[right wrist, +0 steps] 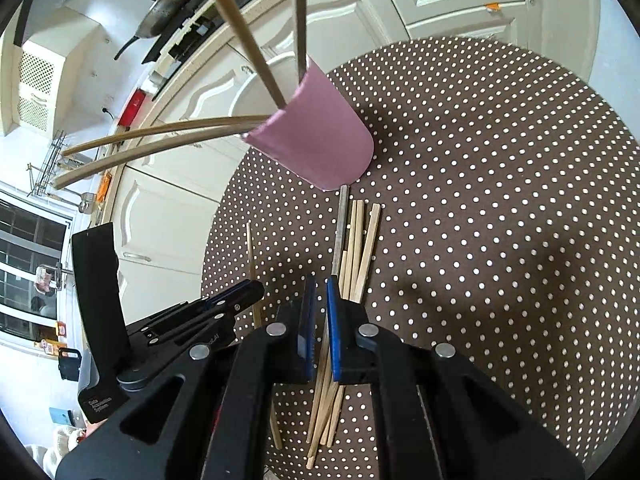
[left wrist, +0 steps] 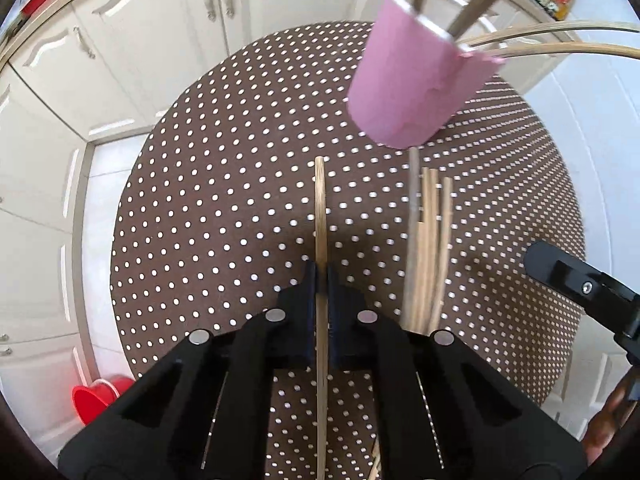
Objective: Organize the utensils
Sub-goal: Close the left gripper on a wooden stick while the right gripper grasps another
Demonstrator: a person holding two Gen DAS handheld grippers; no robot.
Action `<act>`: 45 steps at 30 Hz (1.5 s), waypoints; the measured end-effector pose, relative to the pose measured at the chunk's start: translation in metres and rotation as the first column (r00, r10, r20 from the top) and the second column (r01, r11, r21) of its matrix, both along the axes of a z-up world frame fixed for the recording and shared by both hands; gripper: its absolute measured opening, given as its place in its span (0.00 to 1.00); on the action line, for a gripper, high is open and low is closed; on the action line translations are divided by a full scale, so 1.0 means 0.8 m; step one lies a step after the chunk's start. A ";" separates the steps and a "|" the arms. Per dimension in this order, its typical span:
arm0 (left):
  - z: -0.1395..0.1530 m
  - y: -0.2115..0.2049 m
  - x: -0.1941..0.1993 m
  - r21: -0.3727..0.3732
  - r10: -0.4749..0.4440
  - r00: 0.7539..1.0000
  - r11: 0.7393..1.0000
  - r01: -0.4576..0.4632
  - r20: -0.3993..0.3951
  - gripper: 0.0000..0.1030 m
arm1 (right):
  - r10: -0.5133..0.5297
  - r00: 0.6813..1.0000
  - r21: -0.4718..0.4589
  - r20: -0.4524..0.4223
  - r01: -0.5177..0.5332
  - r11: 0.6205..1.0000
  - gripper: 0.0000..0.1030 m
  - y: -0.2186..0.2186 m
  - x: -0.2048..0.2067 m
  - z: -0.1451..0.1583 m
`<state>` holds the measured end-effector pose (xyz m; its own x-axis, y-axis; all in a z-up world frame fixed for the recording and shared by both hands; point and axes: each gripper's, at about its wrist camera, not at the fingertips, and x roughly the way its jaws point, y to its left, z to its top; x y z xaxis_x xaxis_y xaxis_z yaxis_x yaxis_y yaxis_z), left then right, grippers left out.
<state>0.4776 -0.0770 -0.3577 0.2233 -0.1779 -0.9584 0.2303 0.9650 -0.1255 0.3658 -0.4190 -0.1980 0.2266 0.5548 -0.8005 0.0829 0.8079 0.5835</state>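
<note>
**Left gripper pinches 1 chopstick; the cup lies far and to the right**

The left gripper [left wrist: 321,276] is closed on 1 chopstick [left wrist: 320,208], which runs straight through the jaws along the gripper's own line, its free end pointing away toward the far side of the dotted tablecloth [left wrist: 200,200]. The pink cup [left wrist: 412,84] stands beyond that tip and off to the right, already holding 4 sticks that lean out of its mouth. So the held stick's long axis aims past the cup on its left side; in my judgement the coming move has to carry the stick right and far, then tip it upright over the rim.

The right gripper [right wrist: 320,292] has its jaws drawn together with only a thin slit between the pads; a stick from the loose bundle [right wrist: 354,248] shows in that slit, but I cannot tell whether it is pinched or merely lies below. The bundle lies on the cloth with its long axis running near to far, its far ends just short of the cup's base. The left gripper has the stick ready to deliver; the right sits directly over the remaining pile.
</note>
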 end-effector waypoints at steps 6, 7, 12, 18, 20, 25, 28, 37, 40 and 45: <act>0.012 -0.004 -0.008 -0.034 0.008 1.000 0.999 -0.008 -0.004 0.06 | -0.037 0.999 -0.022 0.022 0.038 0.999 0.04 -0.009 -0.020 0.012; 0.011 -0.001 -0.005 -0.043 0.018 1.000 0.999 -0.019 -0.016 0.07 | -0.042 0.999 -0.022 0.021 0.042 0.999 0.04 -0.012 -0.023 0.011; 0.008 0.006 -0.004 -0.011 0.012 1.000 1.000 -0.013 -0.022 0.07 | -0.054 0.998 -0.019 0.018 0.055 0.998 0.04 -0.012 -0.031 0.009; -0.015 0.012 0.006 0.034 0.018 0.999 0.999 -0.017 -0.051 0.26 | -0.040 0.999 -0.002 0.023 0.040 0.999 0.04 0.006 -0.024 0.010; -0.016 0.015 0.006 0.044 0.026 0.999 0.999 -0.024 -0.042 0.47 | -0.035 0.999 0.004 0.020 0.034 0.999 0.04 0.010 -0.021 0.008; -0.022 0.017 0.014 0.054 0.026 0.999 0.998 -0.024 -0.044 0.48 | -0.020 1.000 0.008 0.013 0.020 1.000 0.04 0.014 -0.013 0.002; -0.030 0.016 0.015 0.058 0.029 0.998 0.998 -0.027 -0.048 0.48 | -0.008 1.000 0.005 0.003 0.008 1.000 0.04 0.015 -0.008 -0.003; -0.052 0.015 0.024 0.052 0.062 0.996 0.997 -0.058 -0.066 0.48 | 0.028 0.999 0.007 -0.030 -0.028 1.000 0.04 0.020 0.004 -0.021; -0.055 0.013 0.026 0.054 0.064 0.996 0.997 -0.061 -0.063 0.48 | 0.027 0.999 0.017 -0.040 -0.027 0.999 0.04 0.014 0.009 -0.026; -0.059 0.009 0.038 0.038 0.077 0.995 0.996 -0.075 -0.065 0.48 | 0.029 0.998 0.026 -0.053 -0.028 0.999 0.04 0.000 0.016 -0.034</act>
<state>0.5076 -0.0697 -0.4053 0.1706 -0.1281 -0.9770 0.1487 0.9835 -0.1030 0.3789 -0.4190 -0.2250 0.1678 0.5807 -0.7966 0.0919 0.7953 0.5991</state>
